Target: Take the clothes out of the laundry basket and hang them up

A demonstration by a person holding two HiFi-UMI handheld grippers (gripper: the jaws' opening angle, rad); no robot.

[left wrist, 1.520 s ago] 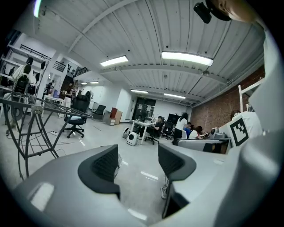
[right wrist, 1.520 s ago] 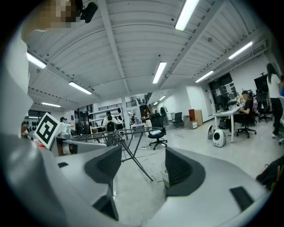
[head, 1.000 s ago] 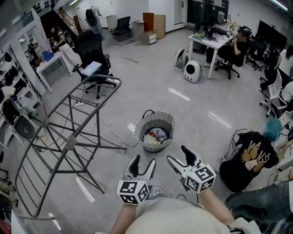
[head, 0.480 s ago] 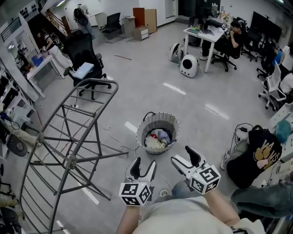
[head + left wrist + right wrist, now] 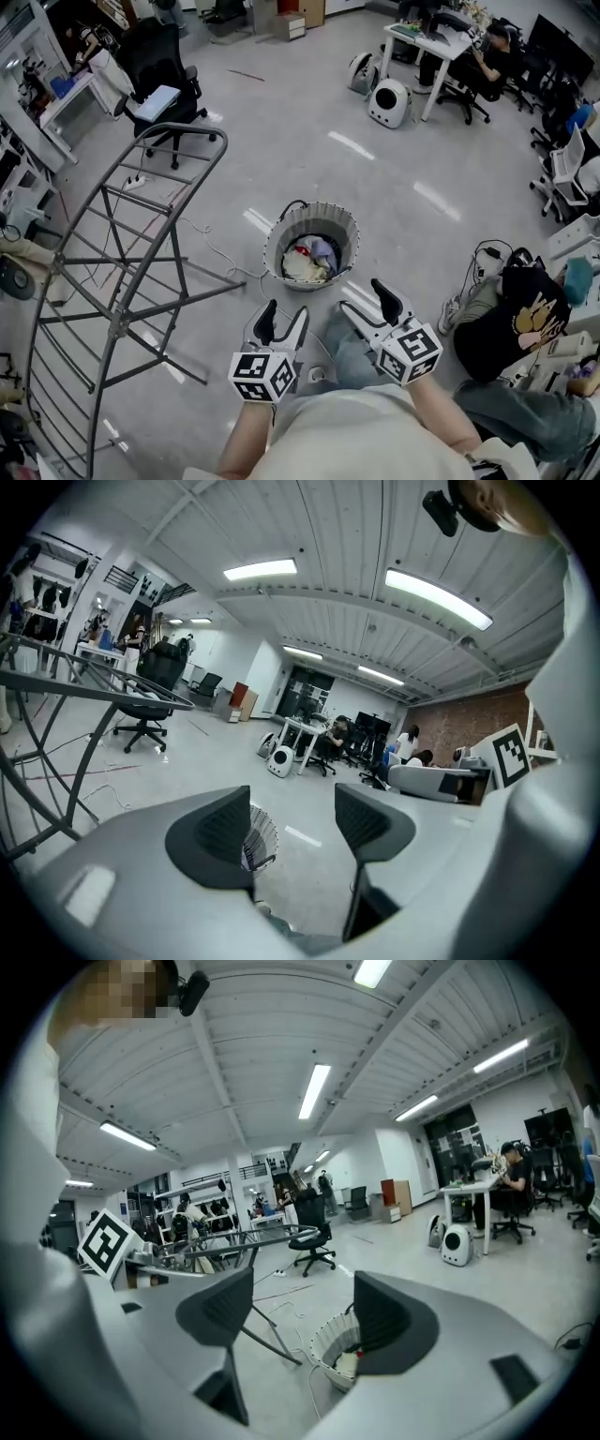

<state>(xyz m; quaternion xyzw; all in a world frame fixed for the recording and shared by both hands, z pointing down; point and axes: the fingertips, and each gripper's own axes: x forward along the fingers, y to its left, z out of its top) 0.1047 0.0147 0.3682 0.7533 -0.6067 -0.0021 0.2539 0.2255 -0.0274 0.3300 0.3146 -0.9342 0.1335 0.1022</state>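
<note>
A round grey laundry basket point(image 5: 281, 229) stands on the floor with bunched clothes point(image 5: 307, 261) inside. It shows partly behind the jaws in both gripper views point(image 5: 261, 834) point(image 5: 330, 1342). A grey metal drying rack point(image 5: 112, 281) stands to its left, bare. My left gripper point(image 5: 281, 322) is open and empty, a little short of the basket on the near side. My right gripper point(image 5: 368, 300) is open too, with nothing between its fingers, just right of the left one.
A black office chair point(image 5: 161, 94) stands beyond the rack. A person in a black shirt point(image 5: 520, 319) sits on the floor at the right. Cables point(image 5: 202, 246) trail on the floor beside the basket. Desks and white round devices point(image 5: 389, 101) are at the back.
The view has tilted down and come closer to the basket. Both grippers stay open and have edged forward toward it together.
</note>
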